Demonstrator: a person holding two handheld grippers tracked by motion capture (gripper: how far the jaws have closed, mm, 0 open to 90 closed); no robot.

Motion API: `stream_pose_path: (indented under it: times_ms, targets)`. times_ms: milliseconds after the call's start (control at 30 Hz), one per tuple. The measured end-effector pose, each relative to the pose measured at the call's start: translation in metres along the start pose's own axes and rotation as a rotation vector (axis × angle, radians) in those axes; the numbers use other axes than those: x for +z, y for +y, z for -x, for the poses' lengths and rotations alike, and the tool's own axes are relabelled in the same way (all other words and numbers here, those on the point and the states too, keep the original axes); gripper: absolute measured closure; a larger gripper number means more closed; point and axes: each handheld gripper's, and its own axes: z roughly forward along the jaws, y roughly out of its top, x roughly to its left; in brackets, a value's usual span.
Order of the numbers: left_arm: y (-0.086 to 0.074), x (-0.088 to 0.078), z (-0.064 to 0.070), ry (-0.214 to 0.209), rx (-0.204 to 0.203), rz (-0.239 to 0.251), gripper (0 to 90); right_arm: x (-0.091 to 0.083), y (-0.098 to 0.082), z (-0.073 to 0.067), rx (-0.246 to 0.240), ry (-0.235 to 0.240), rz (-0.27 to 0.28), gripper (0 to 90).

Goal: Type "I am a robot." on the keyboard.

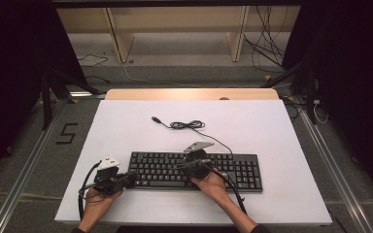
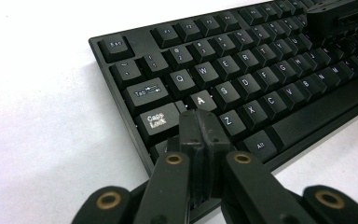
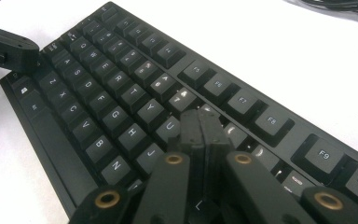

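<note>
keyboard: flat black plastic keyboard [image 1: 196, 171] near white table's [image 1: 126, 126] front edge
left gripper [image 2: 200, 122]: jaws closed, empty, over keyboard's left end
right gripper [image 3: 201, 122]: jaws closed, empty, over keyboard's middle

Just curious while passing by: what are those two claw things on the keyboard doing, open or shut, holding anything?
Left gripper: shut, holding nothing, tips over the keyboard near A.
Right gripper: shut, holding nothing, tips near U.

Keyboard [image 2: 242, 88] right end past the frame edge, lower-left keys hidden behind the closed tool [image 2: 204, 122].
</note>
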Motion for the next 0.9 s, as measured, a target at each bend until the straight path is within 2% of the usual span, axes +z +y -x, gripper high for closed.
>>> stream_pose_path:
  times_ms: [500, 900]
  targets:
    - [-0.0004, 0.0024, 0.0008, 0.001, 0.003, -0.024, 89.1, 0.0023, -0.002, -0.0007, -0.005, -0.011, -0.01, 90.0]
    - [-0.0003, 0.0018, 0.0007, 0.002, -0.006, -0.015, 89.0, 0.0018, -0.0023, -0.0003, 0.003, -0.009, -0.006, 90.0]
